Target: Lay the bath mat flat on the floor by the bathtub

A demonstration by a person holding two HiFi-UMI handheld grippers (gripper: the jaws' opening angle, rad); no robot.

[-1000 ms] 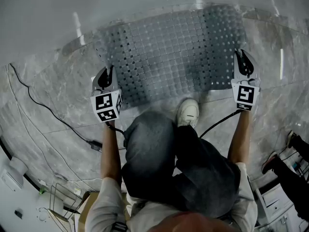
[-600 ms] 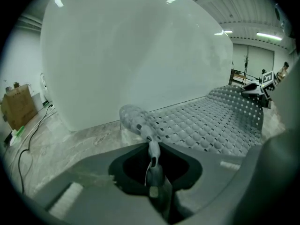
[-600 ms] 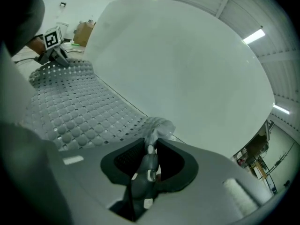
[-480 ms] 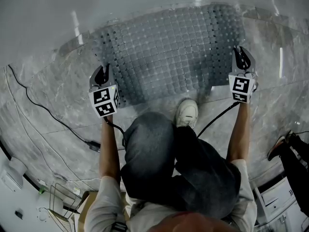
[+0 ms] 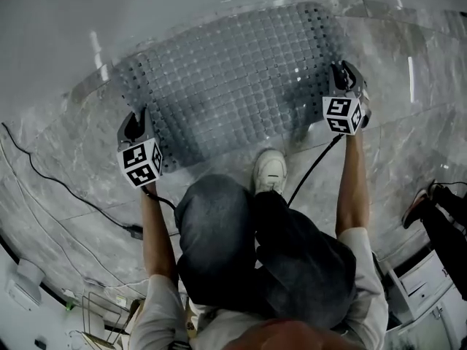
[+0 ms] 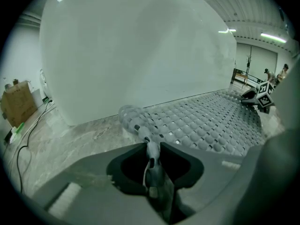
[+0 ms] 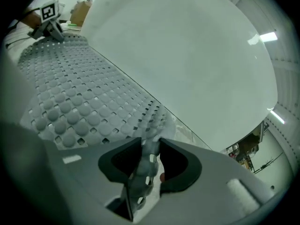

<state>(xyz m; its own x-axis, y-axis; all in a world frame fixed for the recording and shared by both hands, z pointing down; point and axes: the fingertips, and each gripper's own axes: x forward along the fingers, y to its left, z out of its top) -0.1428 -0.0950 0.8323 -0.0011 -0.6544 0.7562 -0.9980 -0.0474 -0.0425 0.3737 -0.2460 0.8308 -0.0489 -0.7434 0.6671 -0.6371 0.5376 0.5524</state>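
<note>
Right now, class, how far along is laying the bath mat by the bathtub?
Done: the bath mat lies spread beside the bathtub. In hand: the left gripper and right gripper each have a lifted corner between opening jaws. Left: letting both corners settle flat.

One bathtub (image 5: 182,6), one bath mat (image 5: 233,79) in two opening tongs (image 5: 136,122) (image 5: 343,73)

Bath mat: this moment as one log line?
bath mat spread by bathtub; left gripper: jaws opening, mat corner between; right gripper: jaws opening, mat corner between
</note>
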